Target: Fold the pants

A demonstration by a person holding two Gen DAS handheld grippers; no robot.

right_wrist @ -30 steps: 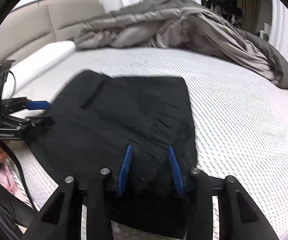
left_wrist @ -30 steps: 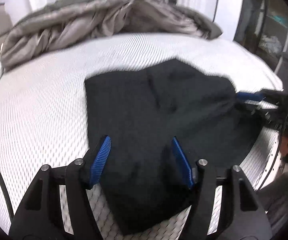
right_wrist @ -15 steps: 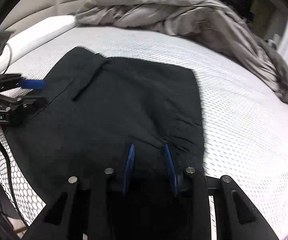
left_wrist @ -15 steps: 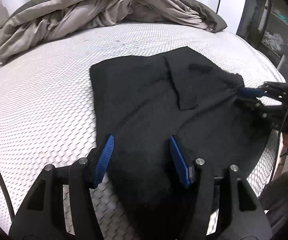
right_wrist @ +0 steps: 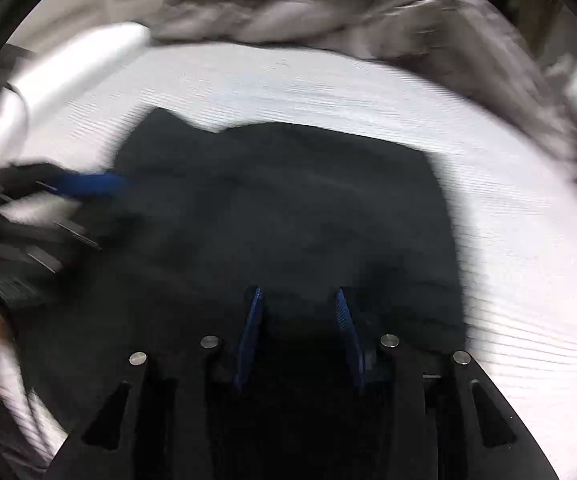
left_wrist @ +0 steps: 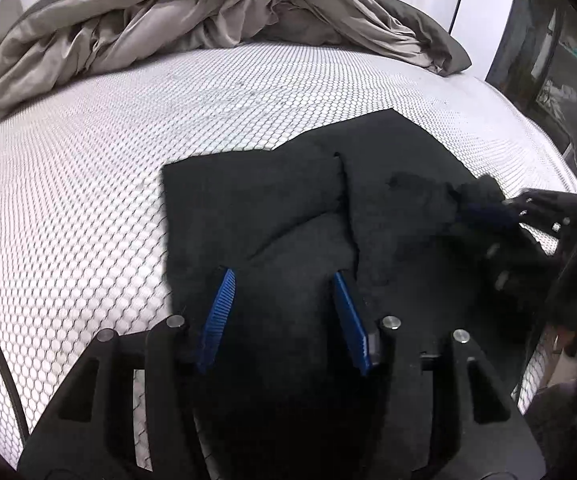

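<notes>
— Pants [left_wrist: 288,216], black, lie spread on the white mesh mattress [left_wrist: 88,200]. What do you make of the left gripper [left_wrist: 284,308]?

— Nearest the lens in the left wrist view, at 6 o'clock. Its blue pads [left_wrist: 218,320] stand apart with a raised hump of the dark cloth between them; I cannot tell whether they pinch it or merely straddle it.

— And the right gripper [right_wrist: 298,328]?

— Its own view is badly blurred. The jaws sit at 6 o'clock with black fabric filling the gap; whether it is clamped I cannot tell either. In the left view that same gripper appears at 3 o'clock, touching a bunched edge of the cloth.

— Farther out?

— The pants run toward 12 o'clock, with a seam or fold line up the middle and a pointed corner at about 1 o'clock. Beyond, bare mattress, then a crumpled grey-brown duvet [left_wrist: 208,12] heaped across the far edge, 10 to 1 o'clock.
</notes>
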